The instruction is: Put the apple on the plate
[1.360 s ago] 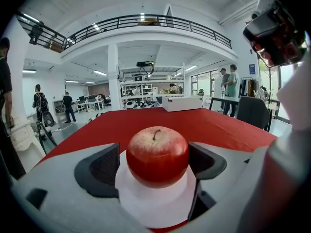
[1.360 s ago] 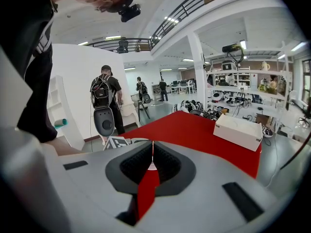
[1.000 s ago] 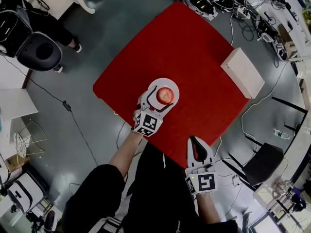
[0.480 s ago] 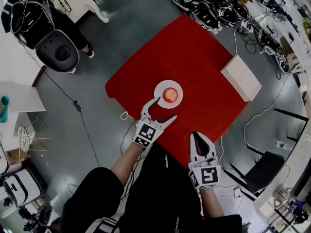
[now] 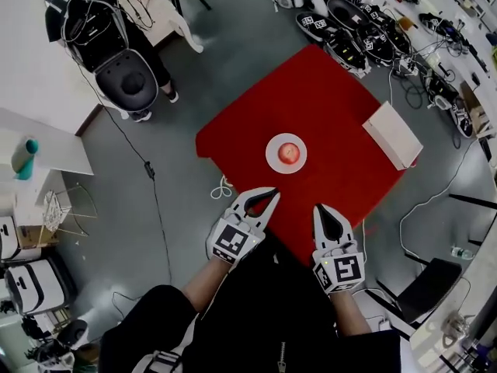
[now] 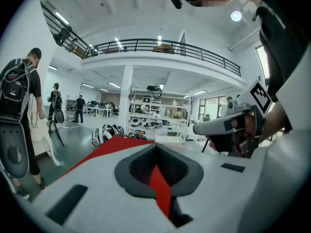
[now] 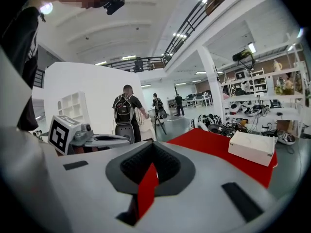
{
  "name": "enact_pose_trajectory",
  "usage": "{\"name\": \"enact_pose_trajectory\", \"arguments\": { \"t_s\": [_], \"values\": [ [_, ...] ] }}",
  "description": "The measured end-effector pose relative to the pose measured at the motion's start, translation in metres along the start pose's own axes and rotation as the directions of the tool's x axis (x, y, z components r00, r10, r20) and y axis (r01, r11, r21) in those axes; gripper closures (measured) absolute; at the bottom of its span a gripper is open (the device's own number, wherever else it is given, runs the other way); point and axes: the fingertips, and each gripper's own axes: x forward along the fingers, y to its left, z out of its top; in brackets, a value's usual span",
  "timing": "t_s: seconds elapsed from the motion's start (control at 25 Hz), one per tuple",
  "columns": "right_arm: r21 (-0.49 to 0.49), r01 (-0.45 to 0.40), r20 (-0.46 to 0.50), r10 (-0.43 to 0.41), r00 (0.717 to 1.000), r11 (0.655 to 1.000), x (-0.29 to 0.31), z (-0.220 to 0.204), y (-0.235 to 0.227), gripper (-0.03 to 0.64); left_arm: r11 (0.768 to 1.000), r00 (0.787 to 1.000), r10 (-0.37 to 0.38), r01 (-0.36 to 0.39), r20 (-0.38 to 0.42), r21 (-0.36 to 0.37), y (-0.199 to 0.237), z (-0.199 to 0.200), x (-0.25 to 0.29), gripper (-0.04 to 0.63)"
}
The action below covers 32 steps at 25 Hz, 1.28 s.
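Note:
The red apple point(image 5: 289, 153) rests on the small white plate point(image 5: 270, 156) in the middle of the red table point(image 5: 311, 99). Both grippers hang well short of the plate, over the table's near corner. My left gripper point(image 5: 272, 194) point(image 6: 156, 145) is closing, tips meeting with nothing between them. My right gripper point(image 5: 323, 210) point(image 7: 154, 143) is shut and empty beside it. Neither gripper view shows the apple or plate. The right gripper point(image 6: 228, 125) appears in the left gripper view, and the left gripper point(image 7: 97, 140) in the right gripper view.
A white box point(image 5: 392, 134) point(image 7: 250, 147) lies on the table's right edge. Several spare grippers point(image 5: 342, 14) and cables cover the floor beyond. A person with a backpack point(image 5: 97, 22) stands at the far left, a black chair point(image 5: 423, 274) at the lower right.
My left gripper drew back from the plate, rose and closed its jaws, leaving the apple on the plate. The right gripper rose a little.

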Motion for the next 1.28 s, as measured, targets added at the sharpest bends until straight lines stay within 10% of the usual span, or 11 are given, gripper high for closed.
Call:
{"name": "enact_pose_trajectory", "arguments": {
  "t_s": [1.28],
  "values": [
    [-0.013, -0.044, -0.015, 0.043, 0.999, 0.999, -0.01, 0.005, 0.022, 0.607, 1.0, 0.999, 0.011, -0.011, -0.034, 0.003, -0.026, -0.002, -0.007, 0.589]
  ]
}}
